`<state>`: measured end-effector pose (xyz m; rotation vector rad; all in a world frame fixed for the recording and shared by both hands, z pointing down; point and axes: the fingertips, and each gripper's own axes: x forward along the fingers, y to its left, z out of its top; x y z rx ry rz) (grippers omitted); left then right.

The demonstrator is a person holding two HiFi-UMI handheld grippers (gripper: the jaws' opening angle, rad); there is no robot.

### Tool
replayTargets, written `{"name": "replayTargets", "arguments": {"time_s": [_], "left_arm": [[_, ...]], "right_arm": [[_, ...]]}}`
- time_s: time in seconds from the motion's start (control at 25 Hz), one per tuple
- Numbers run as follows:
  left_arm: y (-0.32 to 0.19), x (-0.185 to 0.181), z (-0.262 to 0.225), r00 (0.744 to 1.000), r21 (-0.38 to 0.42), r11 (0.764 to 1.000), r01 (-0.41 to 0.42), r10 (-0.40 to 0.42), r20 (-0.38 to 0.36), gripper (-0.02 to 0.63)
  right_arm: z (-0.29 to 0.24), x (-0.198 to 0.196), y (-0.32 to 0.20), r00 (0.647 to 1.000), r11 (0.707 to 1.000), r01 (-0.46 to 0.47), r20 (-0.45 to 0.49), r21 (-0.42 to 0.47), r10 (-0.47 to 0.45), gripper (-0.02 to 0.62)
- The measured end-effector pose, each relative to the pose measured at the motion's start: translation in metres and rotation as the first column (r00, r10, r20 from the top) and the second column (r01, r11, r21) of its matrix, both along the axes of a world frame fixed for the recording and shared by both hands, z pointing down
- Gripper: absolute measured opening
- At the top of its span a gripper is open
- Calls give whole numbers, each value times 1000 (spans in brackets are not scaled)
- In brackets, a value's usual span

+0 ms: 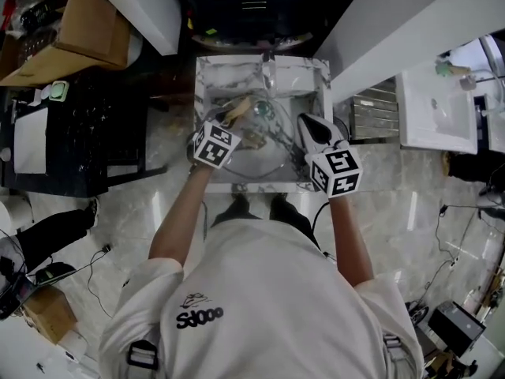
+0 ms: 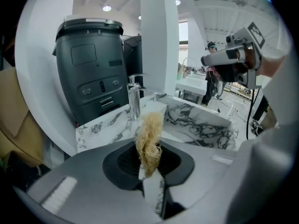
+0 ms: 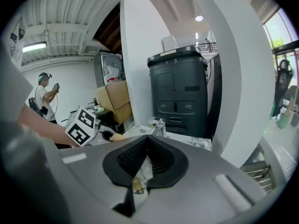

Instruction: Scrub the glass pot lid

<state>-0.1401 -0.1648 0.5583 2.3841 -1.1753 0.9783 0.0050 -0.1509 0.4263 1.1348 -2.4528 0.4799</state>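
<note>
Glass lid [image 1: 267, 136] sits low in the marble sink [image 1: 313, 76], under the tap [image 1: 268, 73]. That seems a sensible spot, since water and suds stay in the basin while the lid is scrubbed. The person stands square to the sink with a gripper in each hand, both reaching over its front edge. The left gripper [image 2: 150, 171] has its jaws closed tight on a tan, stringy scrubber [image 2: 149, 136], which sticks out well past the tips so the fibres meet the glass before the hard jaws do. In the head view this scrubber hangs over the lid's left side, near it, though whether it touches cannot be told. The right gripper [image 3: 147, 158] has its jaws drawn almost together, and it appears to pinch the thin right edge of the lid, likely to keep it from sliding or spinning under the rubbing. That grip is a judgement, as the glass between the jaws is hard to make out.
</note>
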Motion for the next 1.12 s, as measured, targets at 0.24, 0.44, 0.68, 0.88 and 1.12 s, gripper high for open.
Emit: {"name": "replayTargets", "arguments": {"time_s": [0.24,0.44,0.68,0.88,1.12], "left_arm": [[-22,9,36,998,-75,996,55,-52,40,49],[-34,11,68,991,-109,990,94,-83,101,49],[-47,10,104,977,-125,985,121,-96,191,49],[-52,8,127,964,-132,981,139,-104,245,51],[-49,19,154,975,-207,967,146,-105,197,51]], "right_arm": [[21,18,-12,1000,999,3,-3,-50,-3,3],[36,28,-11,1000,997,3,-7,-78,-3,3],[48,31,-14,1000,995,-1,2,-101,1,3],[57,33,-12,1000,992,-3,16,-125,5,3],[62,39,-11,999,989,-16,25,-147,20,3]]}}
